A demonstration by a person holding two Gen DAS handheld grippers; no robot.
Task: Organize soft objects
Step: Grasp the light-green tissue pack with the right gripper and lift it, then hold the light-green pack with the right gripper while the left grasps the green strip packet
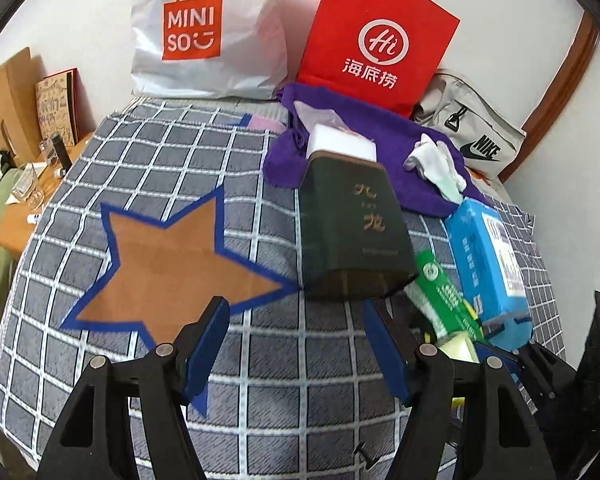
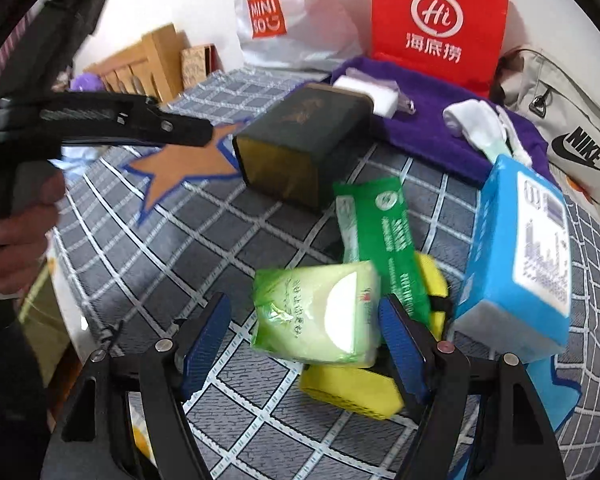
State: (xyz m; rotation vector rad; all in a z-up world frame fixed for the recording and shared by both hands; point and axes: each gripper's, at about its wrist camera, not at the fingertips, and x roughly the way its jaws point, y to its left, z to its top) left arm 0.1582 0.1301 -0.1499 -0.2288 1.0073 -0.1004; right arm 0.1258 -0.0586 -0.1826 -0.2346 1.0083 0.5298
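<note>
A: Reading labels: what is printed where?
B: MINISO is printed on the white bag, NIKE on the grey pouch.
A: And the grippers?
B: Left gripper and right gripper are held open, empty; the pale green tissue pack is seen on the checked bedspread between the right jaws, untouched.

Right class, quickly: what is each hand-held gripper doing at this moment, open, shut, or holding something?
Left hand-held gripper: open, holding nothing, above the checked bedcover.
Right hand-held gripper: open, holding nothing; the light green tissue pack lies just ahead of it, not gripped.
</note>
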